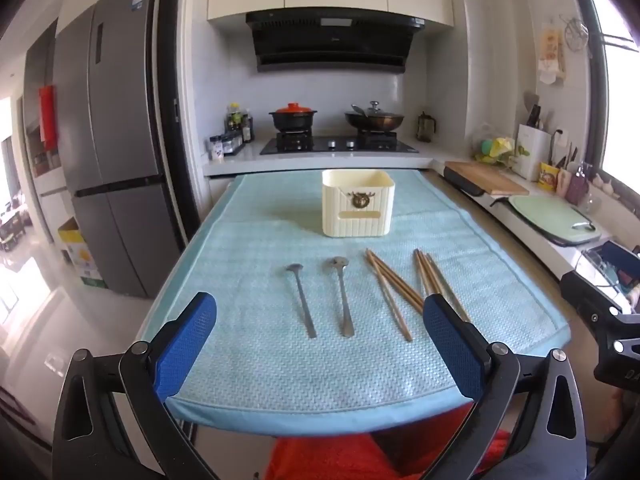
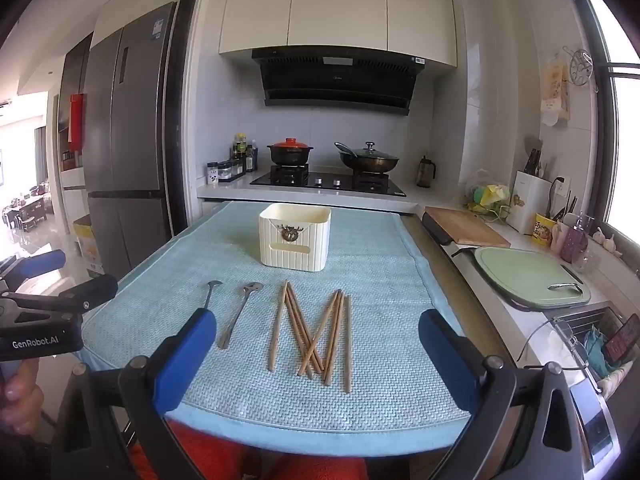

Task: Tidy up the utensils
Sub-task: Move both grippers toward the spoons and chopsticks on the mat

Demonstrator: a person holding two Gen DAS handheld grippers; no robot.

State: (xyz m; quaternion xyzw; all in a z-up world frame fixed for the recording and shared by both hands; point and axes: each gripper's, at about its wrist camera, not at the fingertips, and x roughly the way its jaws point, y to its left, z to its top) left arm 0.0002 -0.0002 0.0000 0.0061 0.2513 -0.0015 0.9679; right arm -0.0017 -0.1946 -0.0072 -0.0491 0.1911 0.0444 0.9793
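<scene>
A cream ribbed utensil holder (image 1: 358, 208) (image 2: 295, 238) stands upright at the far middle of a light blue mat (image 1: 248, 364) (image 2: 384, 364). In front of it lie two metal spoons (image 1: 301, 300) (image 1: 342, 296) and several wooden chopsticks (image 1: 394, 292) (image 2: 312, 332), some of them crossed. My left gripper (image 1: 320, 302) hovers open near the mat's front edge, facing the spoons. Facing the chopsticks, my right gripper (image 2: 317, 318) also stands wide open. Its left finger (image 2: 188, 352) hides the lower part of one spoon (image 2: 211, 292). Neither gripper holds anything.
A stove (image 1: 338, 145) with two pots stands behind the mat, and a grey fridge (image 1: 116, 140) is on the left. The right counter holds a wooden board (image 2: 466, 228), a green board (image 2: 528, 276) and a sink (image 2: 592, 340). Red fabric (image 1: 360, 456) shows below the mat's front edge.
</scene>
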